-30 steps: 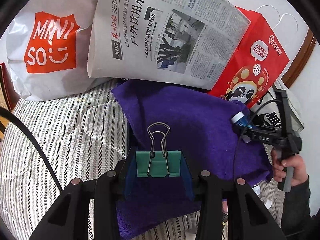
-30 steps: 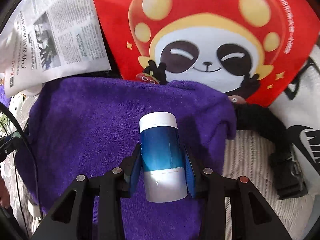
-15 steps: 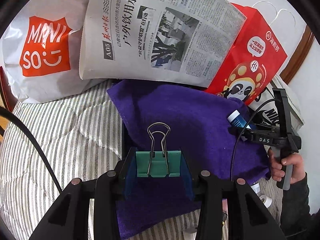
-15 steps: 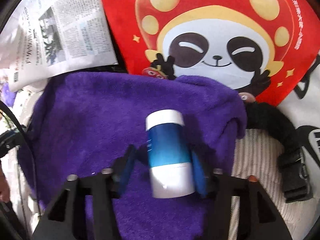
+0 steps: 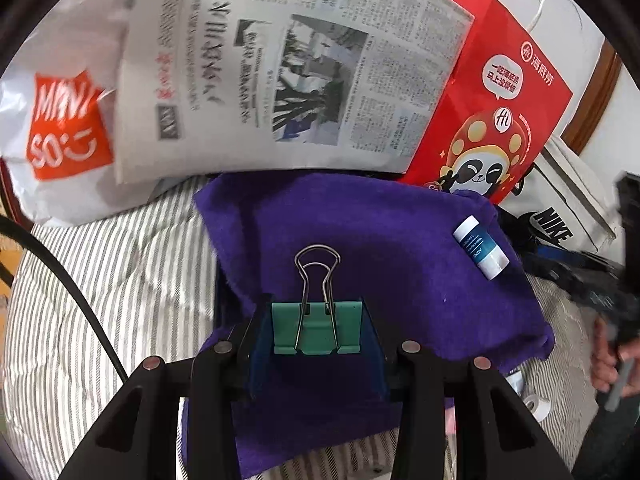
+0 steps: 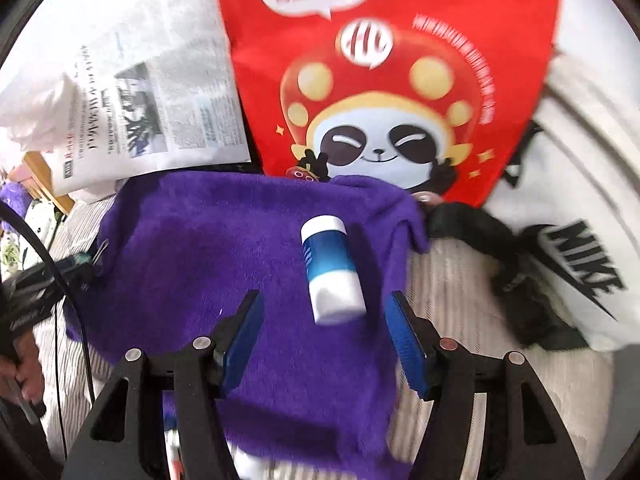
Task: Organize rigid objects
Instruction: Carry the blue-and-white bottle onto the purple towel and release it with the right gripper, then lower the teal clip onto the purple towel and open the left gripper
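My left gripper (image 5: 316, 330) is shut on a green binder clip (image 5: 318, 326) with silver wire handles, held above the purple towel (image 5: 360, 240). A blue and white tube (image 6: 330, 270) lies on the purple towel (image 6: 208, 248) near its far right corner, between and just ahead of the fingers of my right gripper (image 6: 324, 338), which is open and empty. The tube also shows in the left wrist view (image 5: 480, 248). The left gripper with the clip shows at the left edge of the right wrist view (image 6: 76, 266).
The towel lies on a striped bedcover (image 5: 100, 280). Behind it stand a white Miniso bag (image 5: 60, 128), a newspaper (image 5: 280, 72), a red panda bag (image 5: 492, 128) and a white Nike bag (image 6: 580, 260). A black strap (image 6: 512, 276) lies right of the towel. Small white items (image 5: 536, 404) lie near the towel's front right.
My right gripper opened and let go of the blue and white tube, which now lies on the towel. The gripper pulled back. My left gripper kept hold of the clip.
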A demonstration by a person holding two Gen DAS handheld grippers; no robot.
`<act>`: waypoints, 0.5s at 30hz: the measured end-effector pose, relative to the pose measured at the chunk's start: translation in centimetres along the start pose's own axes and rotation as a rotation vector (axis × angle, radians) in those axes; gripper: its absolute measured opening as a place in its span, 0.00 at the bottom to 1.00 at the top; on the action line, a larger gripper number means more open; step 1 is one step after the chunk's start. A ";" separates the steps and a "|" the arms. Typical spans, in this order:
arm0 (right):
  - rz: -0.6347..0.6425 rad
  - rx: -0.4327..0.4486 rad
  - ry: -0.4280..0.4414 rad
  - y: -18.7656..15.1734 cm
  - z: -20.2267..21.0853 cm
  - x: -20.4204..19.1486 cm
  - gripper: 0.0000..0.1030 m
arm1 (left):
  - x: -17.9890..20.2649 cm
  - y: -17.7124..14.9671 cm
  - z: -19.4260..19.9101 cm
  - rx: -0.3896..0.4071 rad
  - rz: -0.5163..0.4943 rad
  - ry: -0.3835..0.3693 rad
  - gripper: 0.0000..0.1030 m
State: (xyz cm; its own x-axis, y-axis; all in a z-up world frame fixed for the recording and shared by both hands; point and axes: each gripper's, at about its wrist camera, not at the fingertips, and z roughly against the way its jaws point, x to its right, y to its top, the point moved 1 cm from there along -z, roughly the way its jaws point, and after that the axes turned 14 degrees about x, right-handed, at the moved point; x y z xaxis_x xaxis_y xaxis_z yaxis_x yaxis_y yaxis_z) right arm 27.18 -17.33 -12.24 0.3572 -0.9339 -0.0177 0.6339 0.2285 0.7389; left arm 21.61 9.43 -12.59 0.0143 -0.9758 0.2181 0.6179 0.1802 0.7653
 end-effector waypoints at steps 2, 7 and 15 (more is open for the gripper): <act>-0.001 0.008 0.003 -0.6 1.4 -0.5 0.63 | 0.5 0.4 -0.6 0.003 -0.016 0.002 0.38; -0.021 0.011 0.005 -1.7 4.3 -0.4 0.63 | 1.1 1.2 -3.0 -0.003 -0.044 0.015 0.38; -0.077 0.014 -0.035 -3.3 7.1 -0.6 0.63 | 1.4 2.7 -6.2 -0.018 -0.080 0.040 0.38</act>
State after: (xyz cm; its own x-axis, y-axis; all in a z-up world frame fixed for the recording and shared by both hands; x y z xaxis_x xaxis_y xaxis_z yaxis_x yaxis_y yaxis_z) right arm 20.05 -19.45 -9.89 0.2832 -0.9577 -0.0510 0.6486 0.1521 0.7457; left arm 28.18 7.80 -13.95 -0.0044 -0.9912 0.1323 0.6326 0.0997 0.7681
